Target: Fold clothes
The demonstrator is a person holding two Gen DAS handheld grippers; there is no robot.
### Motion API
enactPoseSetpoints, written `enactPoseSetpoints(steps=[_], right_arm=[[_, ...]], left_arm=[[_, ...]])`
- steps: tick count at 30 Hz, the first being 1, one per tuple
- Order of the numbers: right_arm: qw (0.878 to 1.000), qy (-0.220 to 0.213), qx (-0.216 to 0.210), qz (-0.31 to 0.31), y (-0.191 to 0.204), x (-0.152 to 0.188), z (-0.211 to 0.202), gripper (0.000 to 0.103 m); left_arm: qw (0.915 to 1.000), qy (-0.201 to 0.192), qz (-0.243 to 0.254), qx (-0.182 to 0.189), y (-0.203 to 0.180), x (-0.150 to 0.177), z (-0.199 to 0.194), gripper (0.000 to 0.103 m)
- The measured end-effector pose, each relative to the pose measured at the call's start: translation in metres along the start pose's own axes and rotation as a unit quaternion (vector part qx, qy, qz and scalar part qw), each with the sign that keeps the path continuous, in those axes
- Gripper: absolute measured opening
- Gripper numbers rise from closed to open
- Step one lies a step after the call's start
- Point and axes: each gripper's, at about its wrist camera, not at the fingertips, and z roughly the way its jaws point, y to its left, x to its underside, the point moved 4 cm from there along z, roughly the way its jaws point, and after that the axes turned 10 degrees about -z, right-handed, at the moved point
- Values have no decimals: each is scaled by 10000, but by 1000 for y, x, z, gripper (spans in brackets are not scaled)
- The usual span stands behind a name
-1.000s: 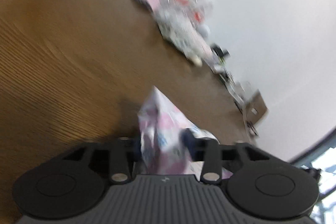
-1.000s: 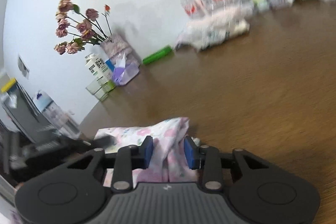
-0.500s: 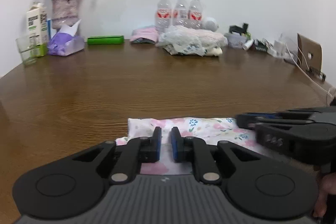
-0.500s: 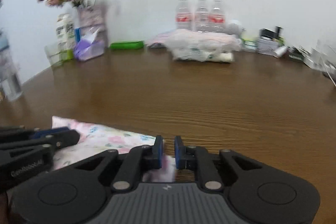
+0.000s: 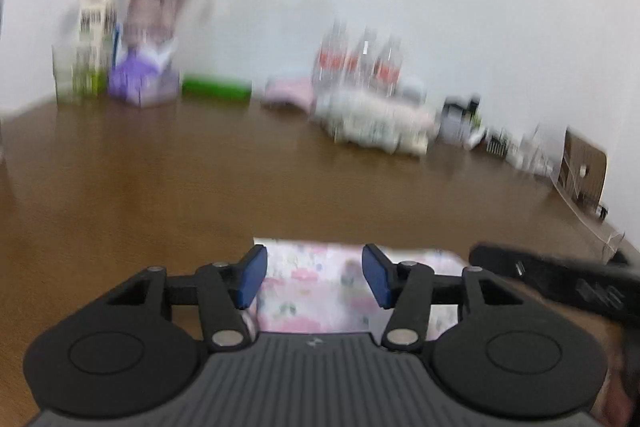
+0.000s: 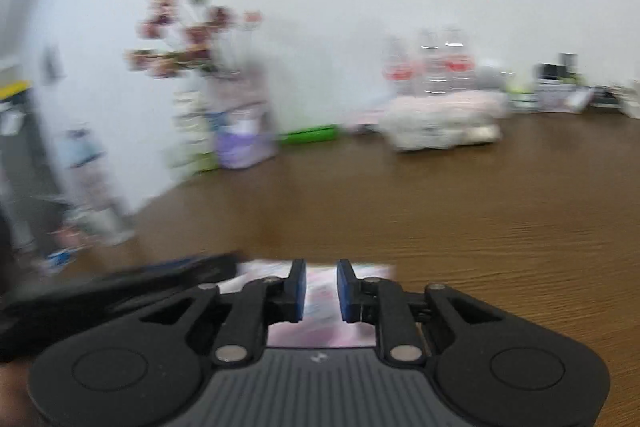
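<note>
The left gripper (image 5: pixel 314 277) is seen opening, its jaws wide apart and clear of the floral cloth (image 5: pixel 320 291) beneath. The right gripper (image 6: pixel 321 291) is opening narrowly above the same cloth, laid flat on the tabletop (image 6: pixel 500 207).

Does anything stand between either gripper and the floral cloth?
Nothing visible does. The cloth lies flat on the table right under both. The left gripper and right gripper are opening, pads clear of it.
</note>
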Motion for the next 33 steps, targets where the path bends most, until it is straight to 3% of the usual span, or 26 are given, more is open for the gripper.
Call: enactPoseSetpoints(steps=[2,3,5,6,7,8,10,15,19,21,23,26,30,33], right_arm=[[9995,238,-124,-136,7,15,10,23],[9997,226,12,-92,5,20,11,23],[9999,56,118,43,3,20,-1,25],[9998,-71,125,114,2,18,-10,27],[9996,-196,141,154,1,19,-18,42],[9992,-320,157,194,0,19,-26,72],[9978,-568,189,274,-3,20,-41,97],[9968,-268,142,738,-3,35,-18,89],[9942,-137,-43,1066,-3,45,1,81],[9917,-146,-211,1263,-8,49,0,71],[9887,-186,-402,1431,-12,50,-1,46],[9870,-291,-453,1515,-20,49,-5,20],[9878,-189,-546,1444,-20,43,-4,15],[9729,205,-847,2143,-32,49,9,13]], left_arm=[[9989,417,-17,-219,2,2,16,31],[9978,604,-42,-252,5,4,23,31],[9983,494,-159,-279,10,1,17,33],[9986,369,-218,-318,13,0,10,39],[9988,219,-243,-370,14,-2,0,44],[9990,32,-212,-383,13,-2,-11,51],[9992,-286,-61,-267,6,1,-31,59],[9974,57,612,-369,-17,24,-17,57],[9986,147,445,-264,-11,25,-12,57],[9989,205,356,-217,-7,25,-12,57],[9991,266,274,-179,-3,25,-13,57],[9993,316,180,-121,0,25,-14,57],[9992,315,204,-123,-1,24,-14,57],[9992,333,201,-130,-1,25,-13,57]])
